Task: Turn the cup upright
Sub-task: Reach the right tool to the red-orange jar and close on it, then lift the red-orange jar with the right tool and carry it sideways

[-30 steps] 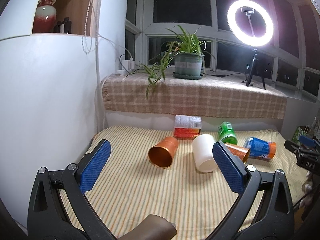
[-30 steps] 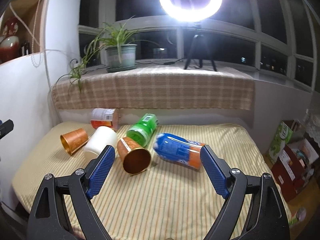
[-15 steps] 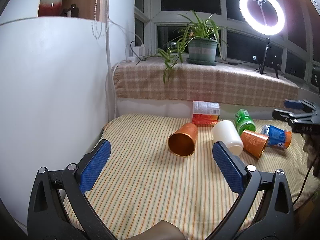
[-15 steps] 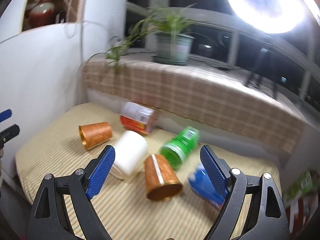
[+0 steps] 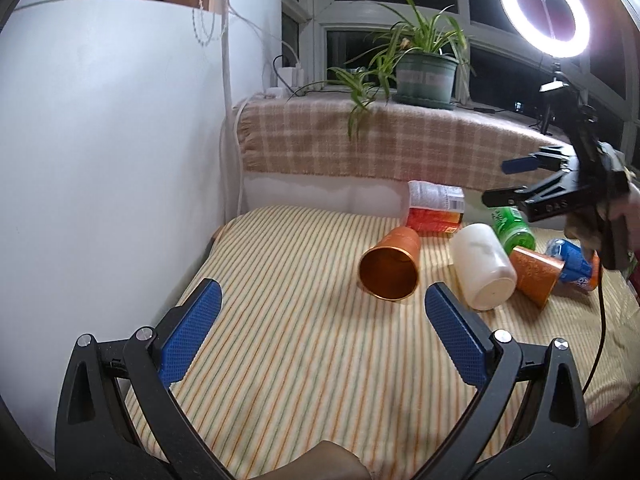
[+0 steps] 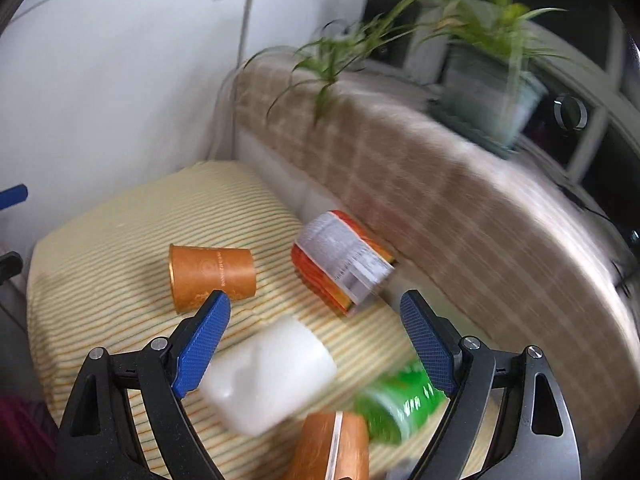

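Note:
An orange cup (image 5: 390,270) lies on its side on the striped cloth, mouth toward the left wrist camera; it also shows in the right wrist view (image 6: 212,276). A white cup (image 5: 482,272) lies on its side beside it, under my right gripper (image 6: 316,320). A second orange cup (image 5: 536,274) lies further right (image 6: 332,448). My left gripper (image 5: 320,312) is open and empty, short of the first orange cup. My right gripper (image 5: 528,182) is open and empty, hovering above the white cup (image 6: 268,376).
A red-and-white packet (image 5: 436,208), a green bottle (image 5: 512,228) and a blue-orange bottle (image 5: 576,266) lie on the cloth. A white wall (image 5: 112,160) stands left. A checked ledge (image 5: 380,148) holds a potted plant (image 5: 424,76) and ring light (image 5: 544,12).
My right gripper has swung left and down over the cups, its view blurred by motion. My left gripper has shifted so the orange cup sits closer between its fingers.

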